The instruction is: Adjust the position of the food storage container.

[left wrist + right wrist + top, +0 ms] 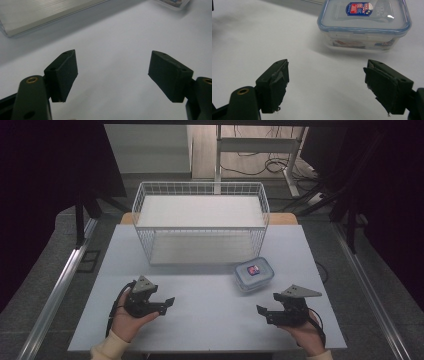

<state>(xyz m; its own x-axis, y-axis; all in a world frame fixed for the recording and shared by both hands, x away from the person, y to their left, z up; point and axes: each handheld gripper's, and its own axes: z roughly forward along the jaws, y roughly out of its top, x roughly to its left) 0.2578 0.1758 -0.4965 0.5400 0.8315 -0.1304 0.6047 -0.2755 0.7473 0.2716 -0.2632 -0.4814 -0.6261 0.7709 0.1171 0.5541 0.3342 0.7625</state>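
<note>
A clear plastic food box with a blue-rimmed lid and a red and blue label lies on the white table, right of centre. In the right gripper view the box sits just ahead of the jaws. My right gripper rests near the table's front right, open, with bare table between its pads. My left gripper is held at the front left, also open and empty, pointing right. The left gripper view catches a corner of the box at the top edge.
A white wire basket with a flat white floor stands at the back middle of the table. Its base edge appears in the left gripper view. Metal rails run along both sides of the table.
</note>
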